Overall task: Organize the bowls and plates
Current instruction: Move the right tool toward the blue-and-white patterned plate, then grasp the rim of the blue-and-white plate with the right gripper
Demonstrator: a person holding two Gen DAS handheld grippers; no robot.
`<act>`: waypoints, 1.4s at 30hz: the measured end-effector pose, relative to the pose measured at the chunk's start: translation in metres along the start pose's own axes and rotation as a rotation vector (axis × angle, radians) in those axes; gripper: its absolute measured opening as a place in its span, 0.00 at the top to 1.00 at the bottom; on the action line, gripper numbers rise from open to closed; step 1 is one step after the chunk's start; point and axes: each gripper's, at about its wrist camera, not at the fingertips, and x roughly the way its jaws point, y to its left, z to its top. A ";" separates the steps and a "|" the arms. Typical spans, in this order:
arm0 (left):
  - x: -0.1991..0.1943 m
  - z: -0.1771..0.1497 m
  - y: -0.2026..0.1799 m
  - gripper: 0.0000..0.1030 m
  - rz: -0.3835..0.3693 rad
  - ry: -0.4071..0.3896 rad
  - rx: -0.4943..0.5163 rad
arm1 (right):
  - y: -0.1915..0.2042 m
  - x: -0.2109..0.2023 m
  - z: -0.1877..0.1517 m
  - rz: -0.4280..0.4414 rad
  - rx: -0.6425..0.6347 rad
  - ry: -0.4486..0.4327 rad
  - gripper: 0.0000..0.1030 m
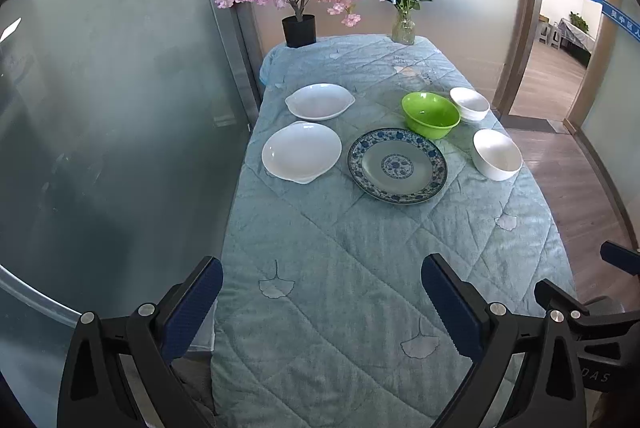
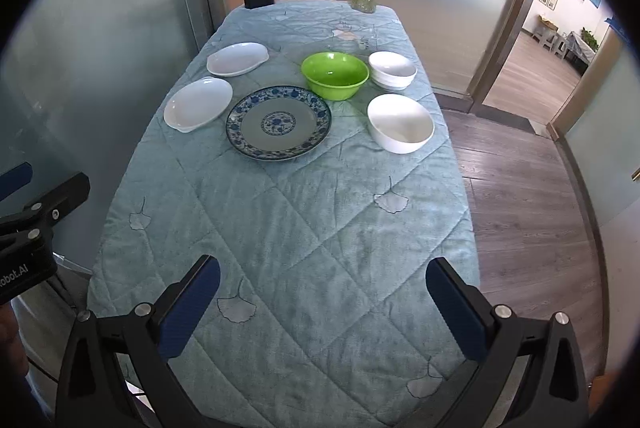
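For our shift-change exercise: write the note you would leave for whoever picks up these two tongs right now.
Left tongs: open, empty, over the near end of the table.
Right tongs: open, empty, alongside.
Things, all at the far half: two white plates on the left, blue plate in the middle, green bowl behind it, white bowl on the right, and white bowls, apparently stacked, behind that.
Done: nothing grasped; dishes mostly lie apart.
Left: gather plates together, bowls together.
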 end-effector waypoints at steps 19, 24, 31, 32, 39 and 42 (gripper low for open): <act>0.077 0.056 0.027 0.01 -0.150 0.093 -0.085 | 0.003 0.040 0.025 0.023 -0.186 0.005 0.01; 0.119 0.070 0.035 0.01 -0.218 0.163 -0.131 | -0.008 0.058 0.045 0.047 -0.232 0.000 0.01; 0.180 0.091 0.022 0.01 -0.289 0.228 -0.153 | -0.018 0.105 0.083 0.220 -0.190 0.103 0.01; 0.193 0.094 0.020 0.01 -0.309 0.245 -0.162 | -0.017 0.113 0.090 0.232 -0.206 0.112 0.01; 0.261 0.110 0.008 0.02 -0.353 0.333 -0.204 | -0.004 0.169 0.127 0.335 -0.308 0.179 0.01; 0.281 0.114 0.004 0.02 -0.374 0.370 -0.227 | 0.000 0.195 0.136 0.307 -0.308 0.206 0.01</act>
